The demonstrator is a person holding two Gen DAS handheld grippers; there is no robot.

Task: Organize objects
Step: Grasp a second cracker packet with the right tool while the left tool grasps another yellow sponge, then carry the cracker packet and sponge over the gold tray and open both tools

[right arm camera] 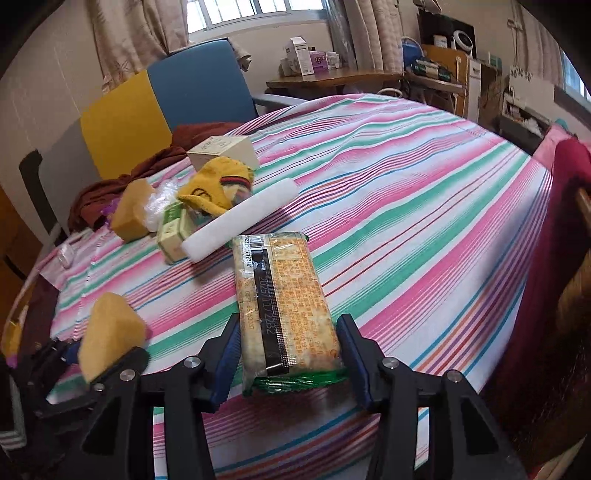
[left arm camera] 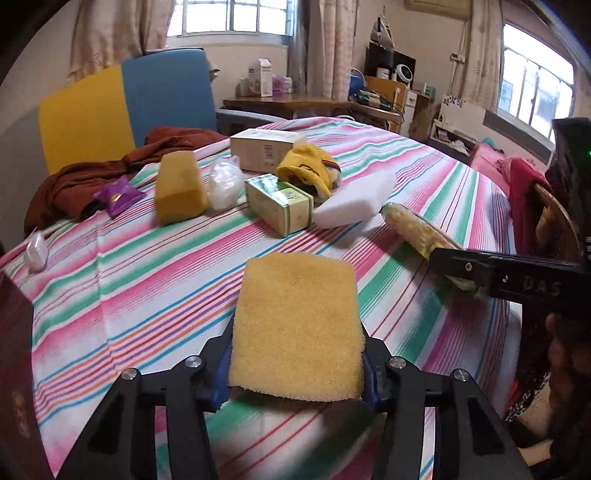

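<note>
Nearest the left wrist camera, the left gripper [left arm camera: 297, 363] had its jaws closed on a yellow sponge [left arm camera: 297, 325], the pads pinching its near end while the rest jutted forward over the striped bedsheet [left arm camera: 155, 280]; it looked light, soft and squashy, so a hold across its narrow sides should suit it, though it may bulge. In the right wrist view, the right gripper [right arm camera: 288, 356] gripped a cracker packet [right arm camera: 284, 299] by its near end; the film seemed slick and the contents brittle, so a gentle squeeze at the sides seemed wise. Farther off lay a white foam block [right arm camera: 240, 225], a green box [left arm camera: 280, 203], a second sponge [left arm camera: 179, 186], a yellow sock [left arm camera: 308, 170] and a cream box [left arm camera: 266, 146]. The bed's cloth looked soft and uneven. Beyond stood a blue-and-yellow chair [left arm camera: 122, 107] and curtained windows [left arm camera: 229, 16].
</note>
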